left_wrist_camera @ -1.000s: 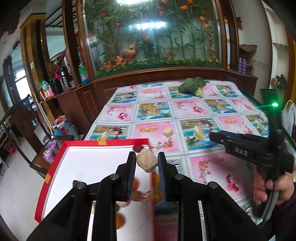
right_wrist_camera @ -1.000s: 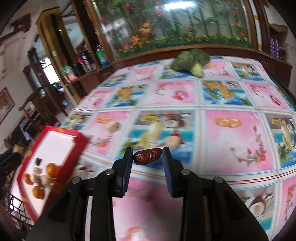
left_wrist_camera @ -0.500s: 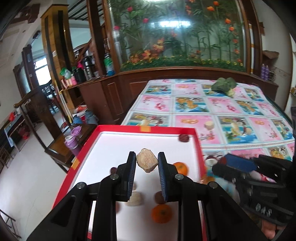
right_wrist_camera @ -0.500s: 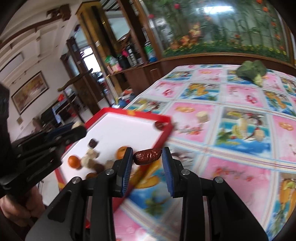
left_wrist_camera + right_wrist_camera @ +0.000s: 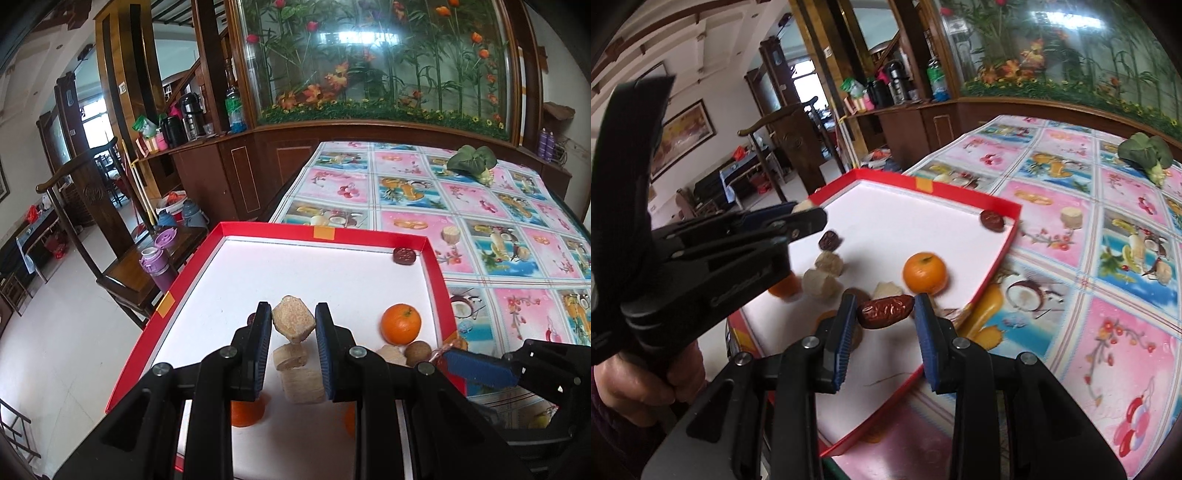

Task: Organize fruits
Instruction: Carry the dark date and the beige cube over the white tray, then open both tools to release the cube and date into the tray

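Left gripper (image 5: 293, 325): fingers pinching a tan, rough-faced chunk (image 5: 294, 324), held above the tray floor. Right gripper (image 5: 885, 312): fingers pinching a wrinkled red date (image 5: 885, 312) end to end, hanging over the tray's near right part.

Change: a second ago both grippers were out over the counter (image 5: 480, 206), the right one well clear of the tray. Both have now swung in over the red-rimmed white tray (image 5: 325, 233), loads unchanged in the grip. Reads as carry done, release pending for both pieces.

Below the left load: two more tan chunks (image 5: 290, 356), just beside each other. An orange (image 5: 401, 324) sits near the right rim, a small brown round fruit (image 5: 417, 353) just before it. Another date (image 5: 403, 255) lies in the far right corner. From the right view, a dark date (image 5: 829, 240) shows beside the left gripper's tip.

Far: leafy greens (image 5: 472, 162) on the counter's far end, well apart from the tray.

Hard to make out:
- Two more oranges are half hidden behind the left fingers; count uncertain.
- The tray's near edge is cut off by both gripper bodies.
- Cannot tell whether the tan chunks are fruit or something else.
- A hand (image 5: 635, 384) shows only in part.
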A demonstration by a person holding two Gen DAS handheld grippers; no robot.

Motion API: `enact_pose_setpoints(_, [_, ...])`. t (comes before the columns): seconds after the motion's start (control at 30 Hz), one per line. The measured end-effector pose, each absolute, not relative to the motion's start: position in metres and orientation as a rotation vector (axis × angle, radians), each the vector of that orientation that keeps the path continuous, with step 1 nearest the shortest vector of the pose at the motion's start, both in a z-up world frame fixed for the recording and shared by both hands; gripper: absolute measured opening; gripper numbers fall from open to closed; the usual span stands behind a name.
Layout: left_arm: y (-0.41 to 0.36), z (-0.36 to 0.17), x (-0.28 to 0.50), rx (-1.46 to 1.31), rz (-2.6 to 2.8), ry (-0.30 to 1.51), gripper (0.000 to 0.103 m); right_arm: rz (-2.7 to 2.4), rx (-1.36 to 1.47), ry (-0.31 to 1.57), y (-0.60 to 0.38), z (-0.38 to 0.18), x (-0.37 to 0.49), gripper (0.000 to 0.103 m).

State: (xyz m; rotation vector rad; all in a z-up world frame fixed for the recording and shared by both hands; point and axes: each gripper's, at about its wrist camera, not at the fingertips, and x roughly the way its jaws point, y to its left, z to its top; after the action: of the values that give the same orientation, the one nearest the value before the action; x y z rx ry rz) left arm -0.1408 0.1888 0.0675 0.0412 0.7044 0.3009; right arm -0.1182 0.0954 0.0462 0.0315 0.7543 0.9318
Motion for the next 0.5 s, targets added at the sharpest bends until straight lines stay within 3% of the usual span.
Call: enact_pose_setpoints(0.5, [0.195, 0.047, -0.132, 0.038, 0.309, 0.784, 0.023, 0.99, -0.035, 0.828, 0.118, 0.033, -0.127, 0.035])
